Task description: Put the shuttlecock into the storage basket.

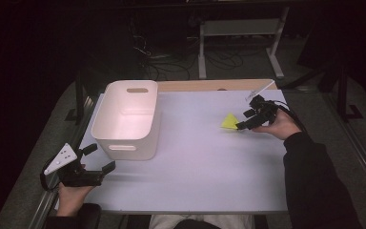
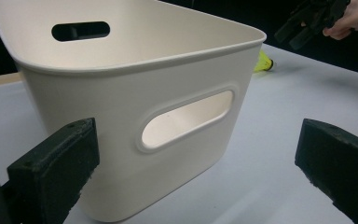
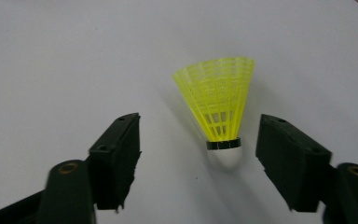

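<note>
Both claws gape apart; the right claw [image 1: 240,126] partly hides the yellow shuttlecock [image 1: 228,121].

Yellow mesh shuttlecock [image 3: 220,100], black band, white cork tip; cream bin [image 1: 126,119] at nine o'clock; pale grey-white table [image 1: 205,162]; black grippers.

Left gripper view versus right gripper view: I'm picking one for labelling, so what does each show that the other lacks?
Left gripper view: the white bin with its handle slot, plus the right tool far off. Right gripper view: the shuttlecock's yellow mesh skirt and white cork lying between the open jaws. Both: the shuttlecock, the pale table, and two black jaws apart.
</note>
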The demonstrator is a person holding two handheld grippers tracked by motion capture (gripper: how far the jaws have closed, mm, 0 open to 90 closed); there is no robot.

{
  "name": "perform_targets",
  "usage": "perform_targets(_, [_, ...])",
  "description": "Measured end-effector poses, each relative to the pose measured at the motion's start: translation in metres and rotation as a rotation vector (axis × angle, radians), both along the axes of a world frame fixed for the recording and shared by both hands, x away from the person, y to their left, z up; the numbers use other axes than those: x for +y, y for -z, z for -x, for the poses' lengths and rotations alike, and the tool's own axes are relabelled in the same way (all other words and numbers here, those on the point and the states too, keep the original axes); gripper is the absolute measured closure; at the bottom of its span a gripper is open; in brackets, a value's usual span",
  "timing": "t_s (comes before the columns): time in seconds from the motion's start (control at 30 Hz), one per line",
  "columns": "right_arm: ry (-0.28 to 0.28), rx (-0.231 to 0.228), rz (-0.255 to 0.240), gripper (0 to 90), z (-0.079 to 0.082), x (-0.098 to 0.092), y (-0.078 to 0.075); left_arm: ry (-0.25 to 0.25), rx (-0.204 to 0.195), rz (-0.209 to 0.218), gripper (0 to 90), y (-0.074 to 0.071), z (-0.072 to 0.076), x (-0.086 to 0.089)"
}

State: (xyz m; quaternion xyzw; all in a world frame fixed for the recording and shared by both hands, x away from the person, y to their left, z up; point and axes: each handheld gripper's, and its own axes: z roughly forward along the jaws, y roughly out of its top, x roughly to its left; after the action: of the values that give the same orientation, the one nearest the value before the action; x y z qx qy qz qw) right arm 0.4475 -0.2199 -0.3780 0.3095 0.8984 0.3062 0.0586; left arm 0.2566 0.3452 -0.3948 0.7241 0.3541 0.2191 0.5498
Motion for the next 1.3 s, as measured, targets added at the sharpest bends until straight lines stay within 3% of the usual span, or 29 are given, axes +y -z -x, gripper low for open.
perform_targets(0.1, [-0.008,0.014,0.007,14.6,-0.002,0.0,-0.002,-0.002,-0.001,0.001,0.0,0.0,0.0,0.0])
perform_targets(0.27, [-0.024,0.017,0.018,10.6,-0.006,0.0,-0.003,-0.004,-0.001,0.001,0.0,0.0,0.0,0.0])
perform_targets(0.43, [-0.041,0.023,0.03,1.0,-0.01,0.001,0.0,-0.001,0.0,0.0,0.0,0.0,0.0,0.0])
perform_targets(0.7, [-0.02,0.06,0.053,0.0,-0.019,-0.003,0.012,-0.003,-0.003,0.003,0.0,0.0,0.001,0.001])
perform_targets(0.87, [-0.033,0.063,0.068,0.3,-0.023,-0.005,0.019,-0.003,-0.002,0.002,0.0,0.0,0.0,0.0])
perform_targets(1.3, [-0.04,0.127,0.109,2.7,-0.036,-0.004,0.038,0.0,-0.001,0.003,0.0,0.0,0.0,0.0])
